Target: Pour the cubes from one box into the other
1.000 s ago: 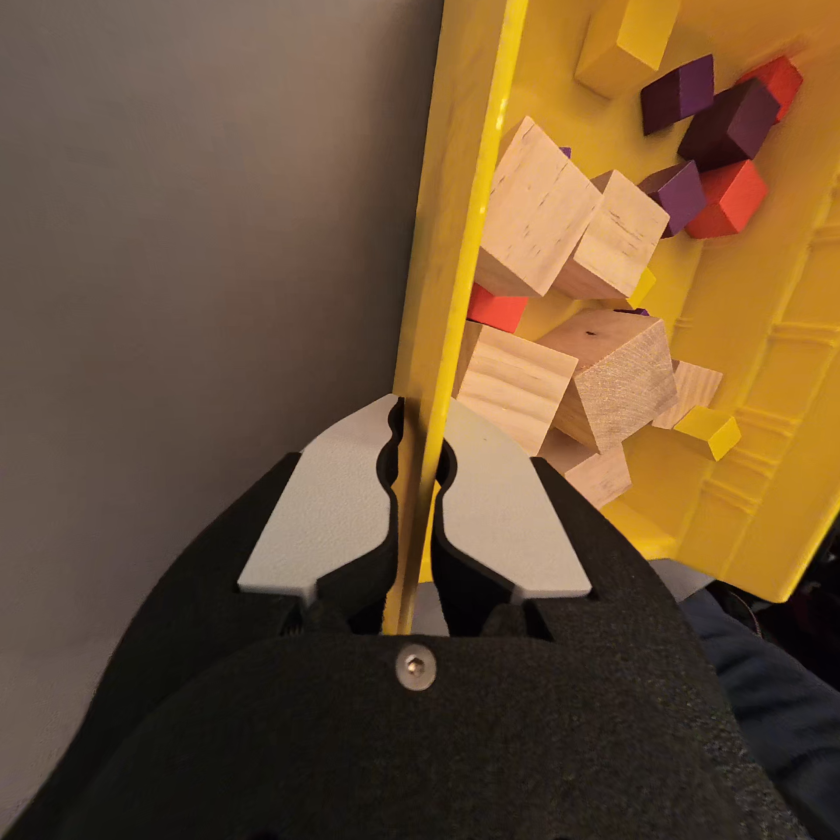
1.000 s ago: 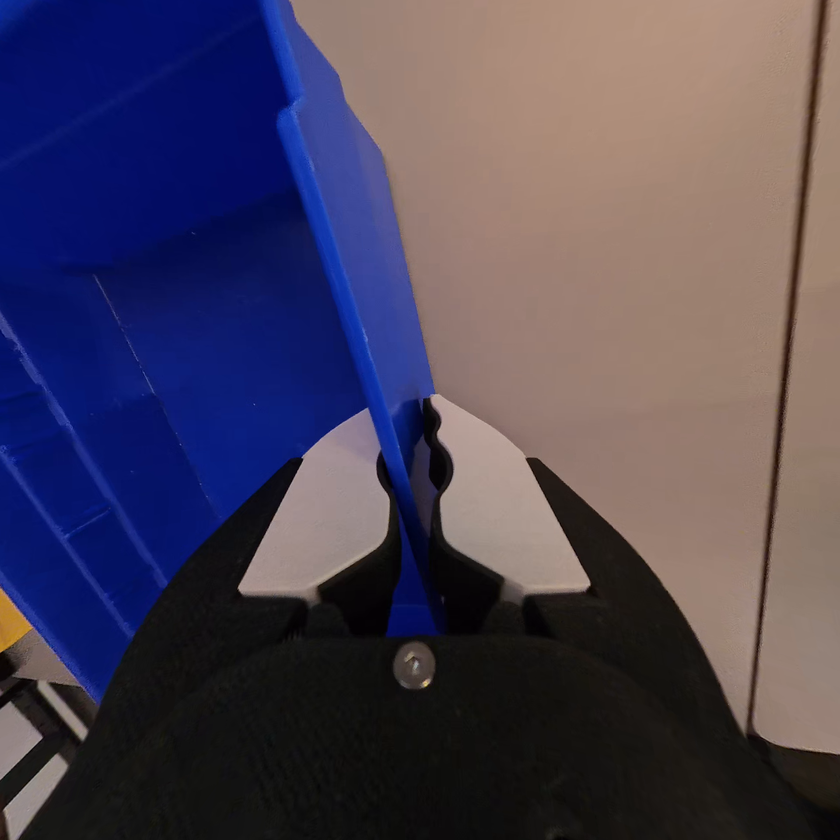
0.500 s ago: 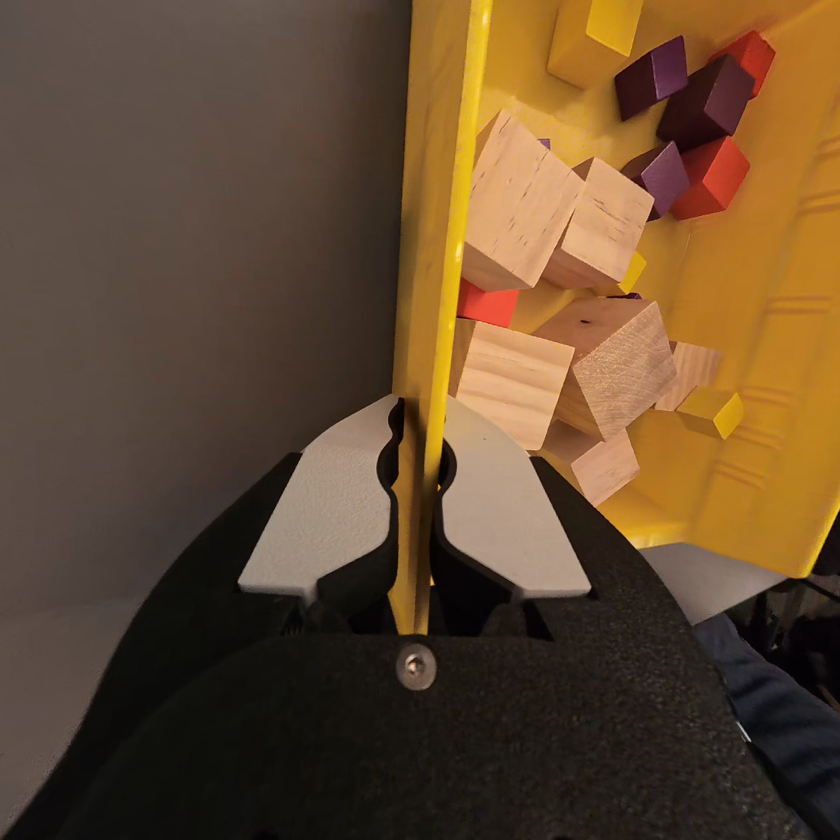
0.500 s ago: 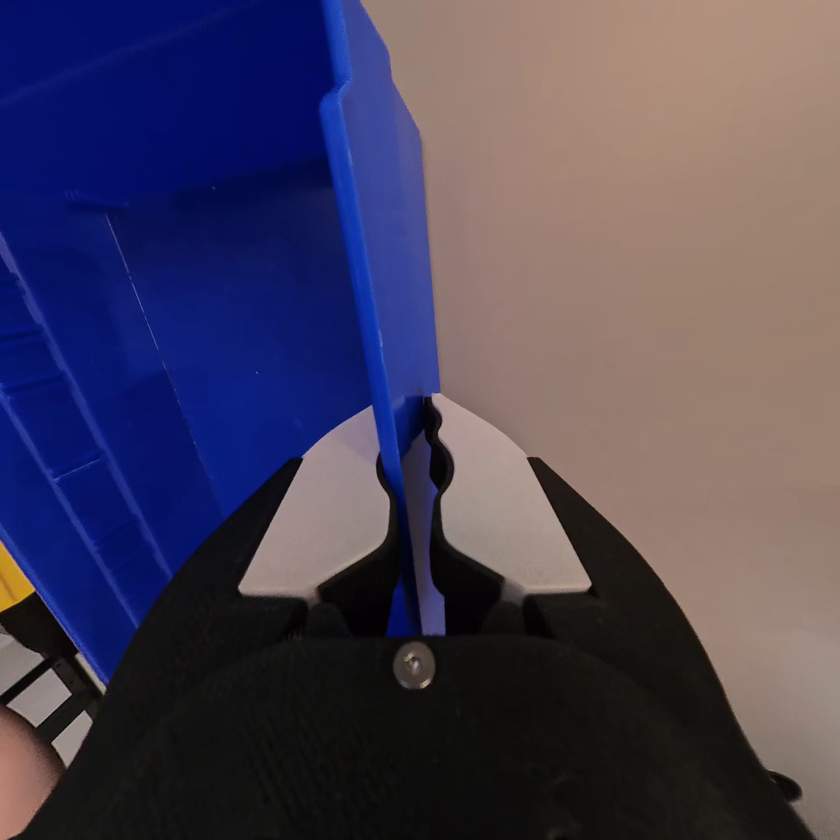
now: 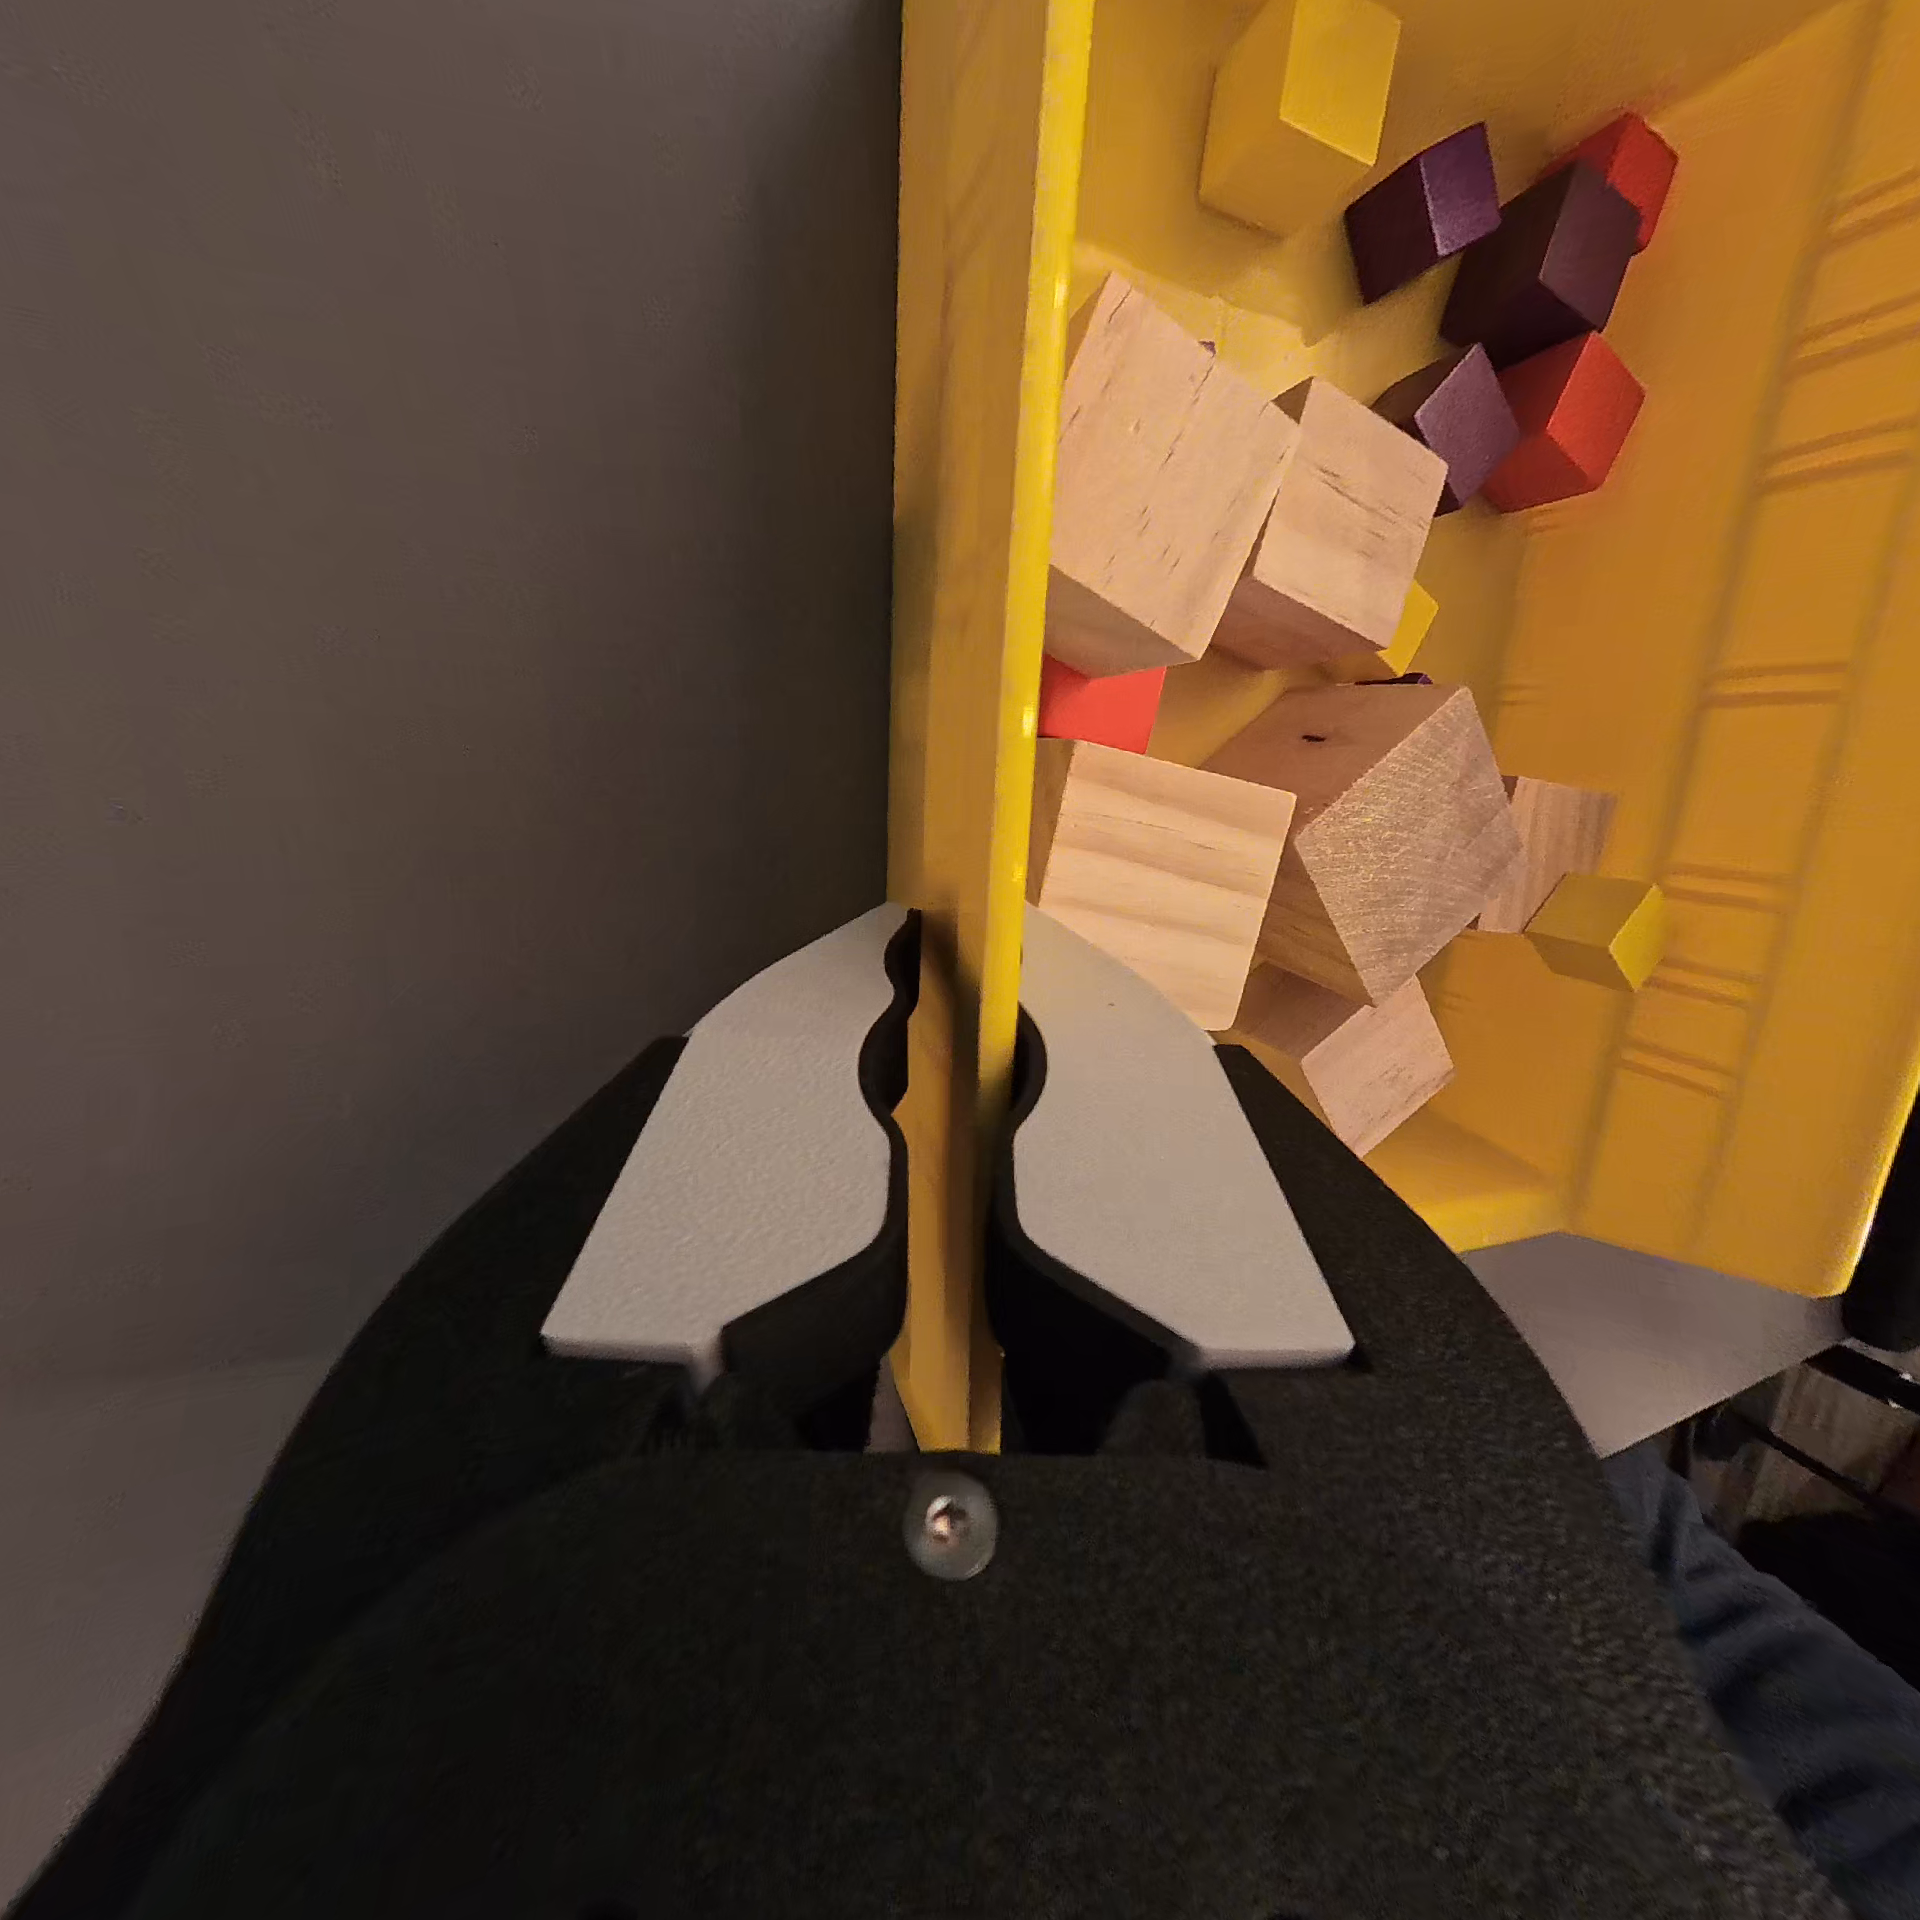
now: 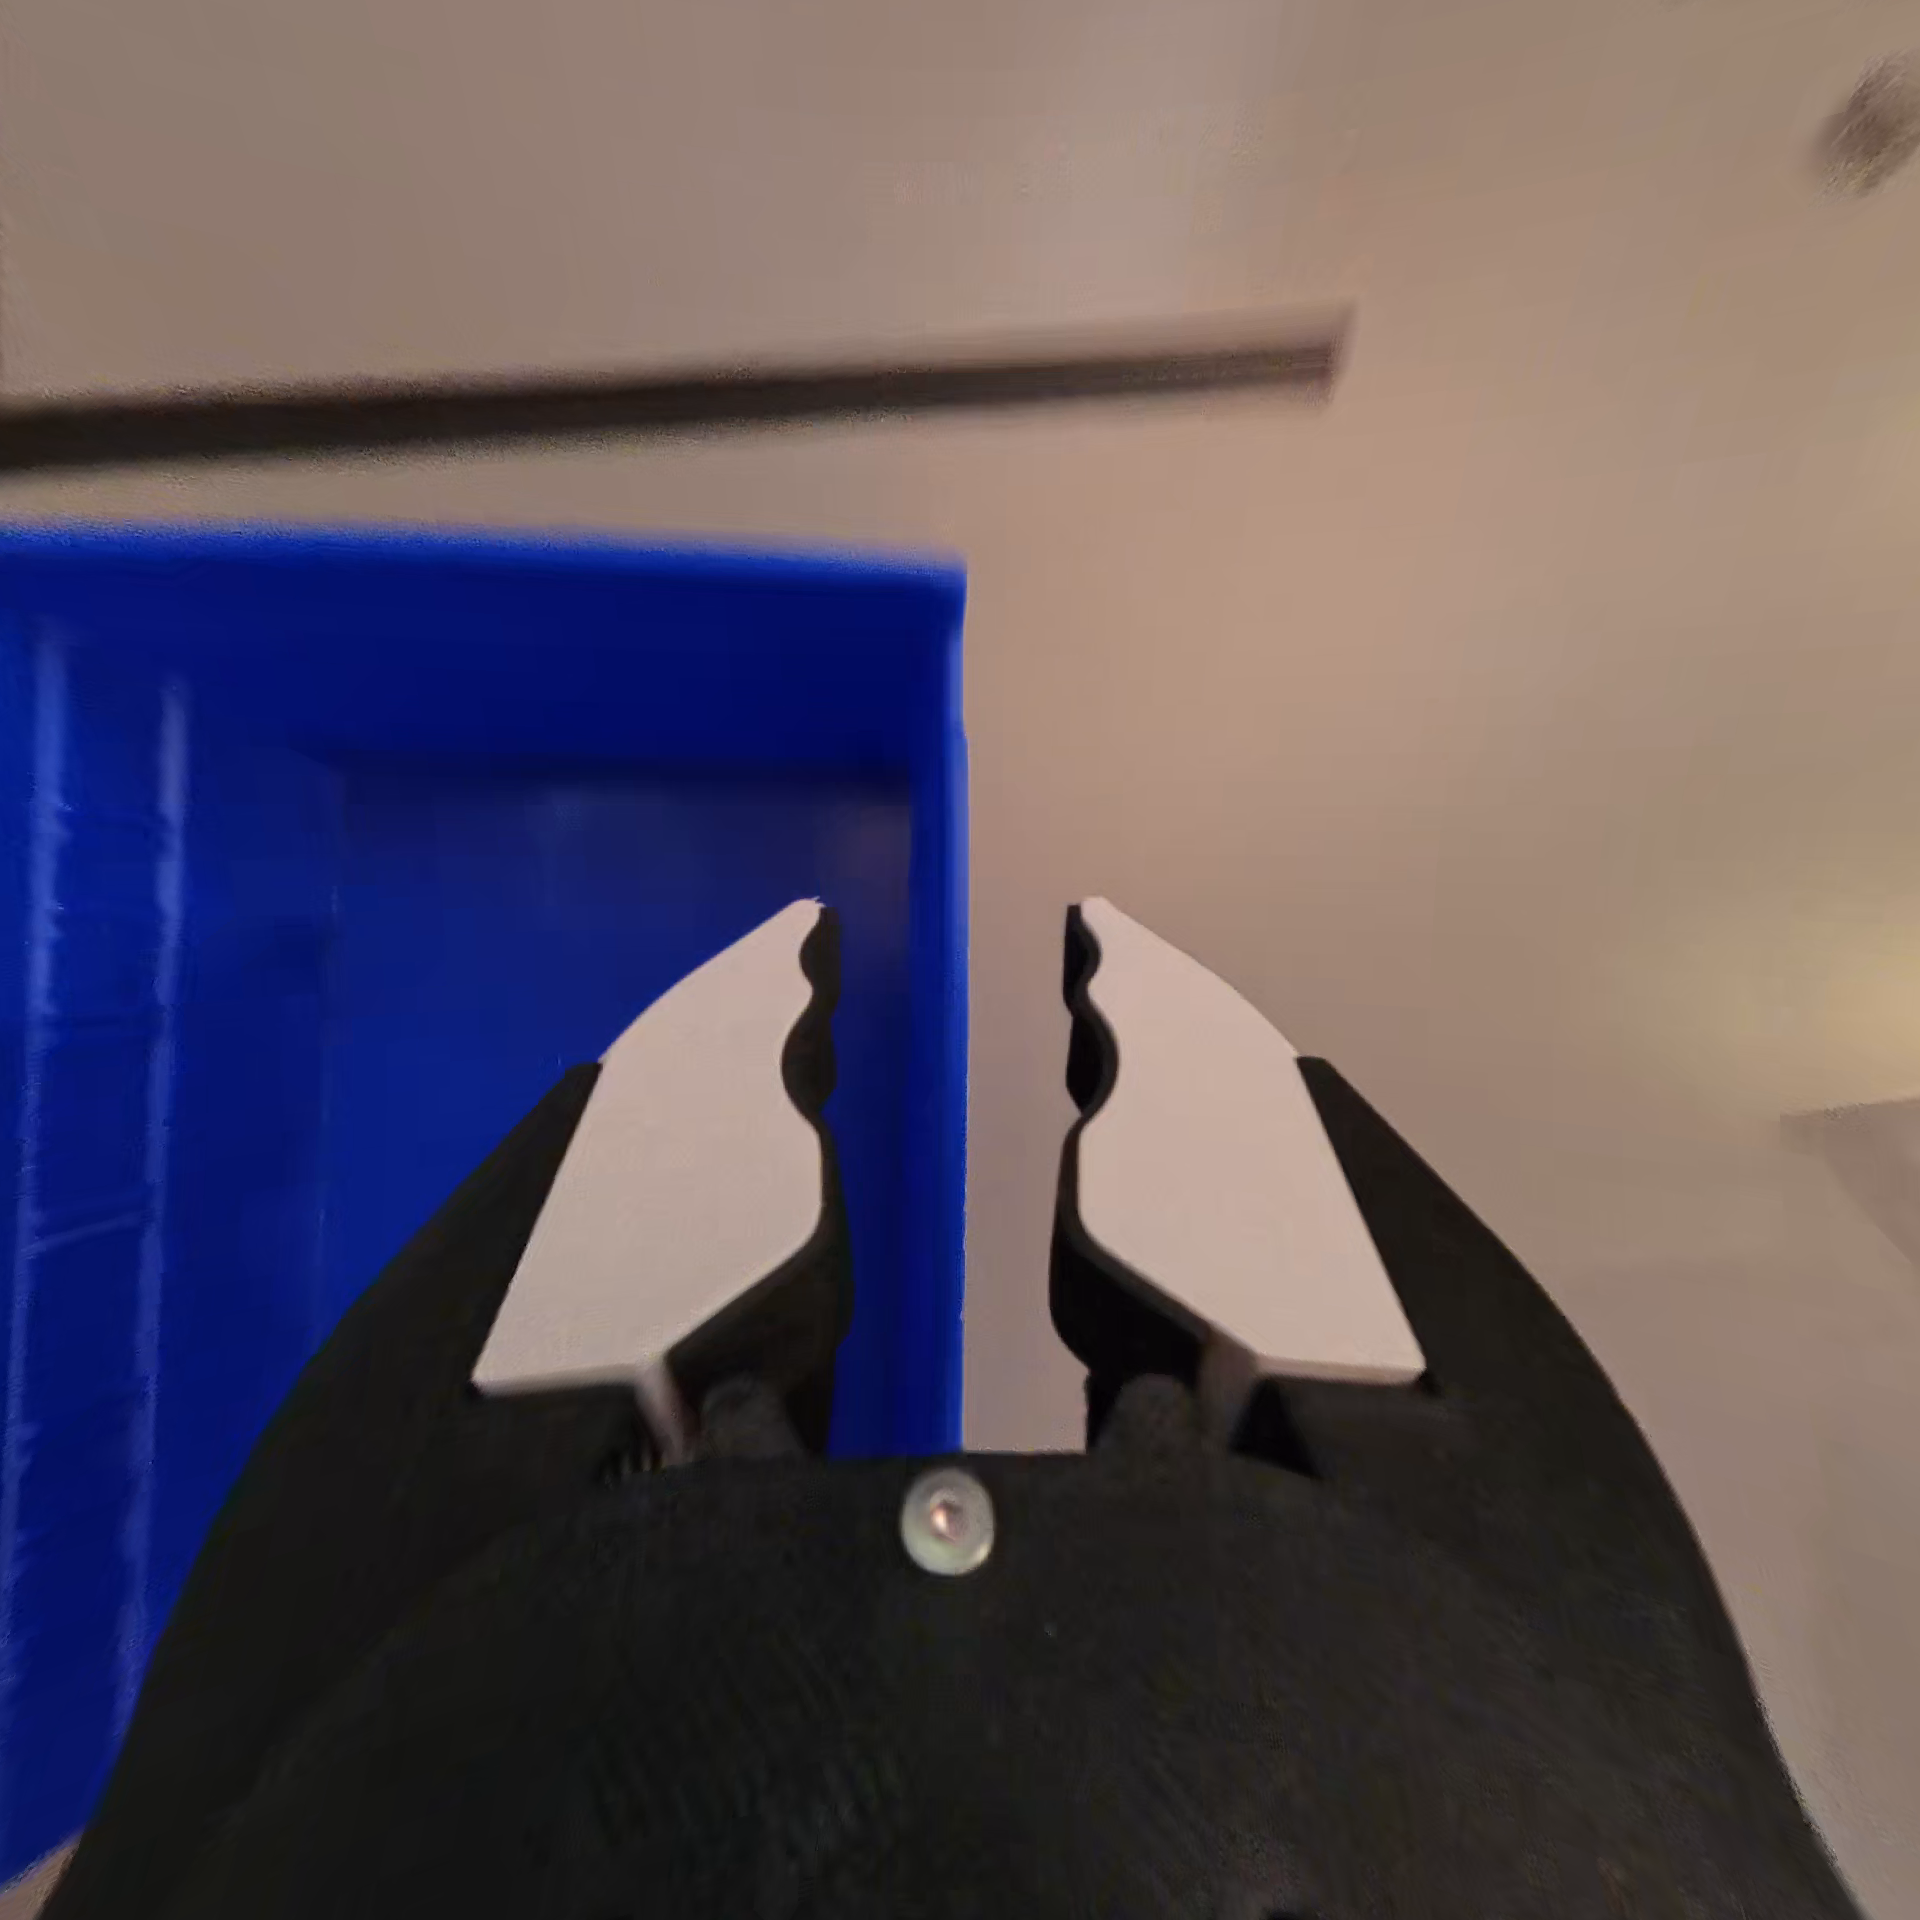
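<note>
My left tool (image 5: 961, 935) clamps the yellow box (image 5: 1704, 727) by its side wall, the cubes (image 5: 1164, 499) piled inside. My right tool (image 6: 948, 914), fingers spread, straddles the blue box (image 6: 416, 727) rim untouched, bare surface (image 6: 1455, 831) beyond.

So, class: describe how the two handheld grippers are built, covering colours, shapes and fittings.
The left gripper and right gripper match: pale grey curved fingers with wavy black inner pads, set in a rough black body with one silver screw at its centre. No cables or sleeves show.
</note>
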`<state>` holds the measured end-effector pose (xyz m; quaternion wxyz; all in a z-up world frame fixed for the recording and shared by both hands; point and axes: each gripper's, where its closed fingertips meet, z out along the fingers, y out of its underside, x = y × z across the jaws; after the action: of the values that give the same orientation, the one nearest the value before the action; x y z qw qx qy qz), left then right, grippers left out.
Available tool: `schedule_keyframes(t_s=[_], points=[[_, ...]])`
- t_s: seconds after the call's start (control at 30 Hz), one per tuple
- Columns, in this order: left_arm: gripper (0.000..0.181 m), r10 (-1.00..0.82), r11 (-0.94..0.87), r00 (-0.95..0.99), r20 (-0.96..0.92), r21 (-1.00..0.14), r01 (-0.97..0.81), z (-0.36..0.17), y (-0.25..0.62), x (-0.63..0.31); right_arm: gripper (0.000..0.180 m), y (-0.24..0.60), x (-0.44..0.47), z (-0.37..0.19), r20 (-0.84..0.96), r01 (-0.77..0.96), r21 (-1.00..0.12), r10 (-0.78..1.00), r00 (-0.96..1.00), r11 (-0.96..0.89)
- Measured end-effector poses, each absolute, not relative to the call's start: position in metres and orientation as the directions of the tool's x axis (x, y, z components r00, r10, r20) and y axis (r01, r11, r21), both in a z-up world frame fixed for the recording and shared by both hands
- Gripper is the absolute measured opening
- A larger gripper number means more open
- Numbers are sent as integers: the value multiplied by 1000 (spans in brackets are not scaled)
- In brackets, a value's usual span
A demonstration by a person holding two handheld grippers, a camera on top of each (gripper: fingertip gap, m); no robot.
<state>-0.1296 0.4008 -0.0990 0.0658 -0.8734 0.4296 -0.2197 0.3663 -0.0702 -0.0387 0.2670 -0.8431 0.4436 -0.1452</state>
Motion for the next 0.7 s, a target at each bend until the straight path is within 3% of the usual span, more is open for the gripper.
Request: schedule_keyframes(t_s=[0.1, 0.17, 0.23, 0.37, 0.53, 0.63, 0.7], points=[[10, -776, -627, 537, 330, -317, -711, -99, 404, -135, 44, -32, 338, 63, 148, -367, -824, -789, 596, -432], [11, -772, -632, 538, 338, -326, -703, -99, 406, -136, 40, 29, 264, 121, 79, -162, -935, -633, 770, -315], [11, -770, -635, 534, 349, -334, -697, -99, 406, -136, 38, 89, 184, 146, -31, -109, -979, -404, 914, -171], [11, -773, -633, 536, 341, -348, -692, -99, 407, -138, 55, 193, 77, 82, -335, -349, -849, -107, 936, -397], [8, -791, -612, 557, 254, -328, -719, -100, 408, -153, 65, 267, 37, -17, -501, -517, -603, -216, 838, -608], [7, -785, -619, 573, 235, -332, -711, -101, 408, -158, 61, 292, 18, -40, -626, -635, -440, -291, 724, -635], [7, -779, -626, 582, 232, -334, -705, -101, 407, -159, 58, 303, 14, -53, -586, -624, -393, -339, 736, -676]])
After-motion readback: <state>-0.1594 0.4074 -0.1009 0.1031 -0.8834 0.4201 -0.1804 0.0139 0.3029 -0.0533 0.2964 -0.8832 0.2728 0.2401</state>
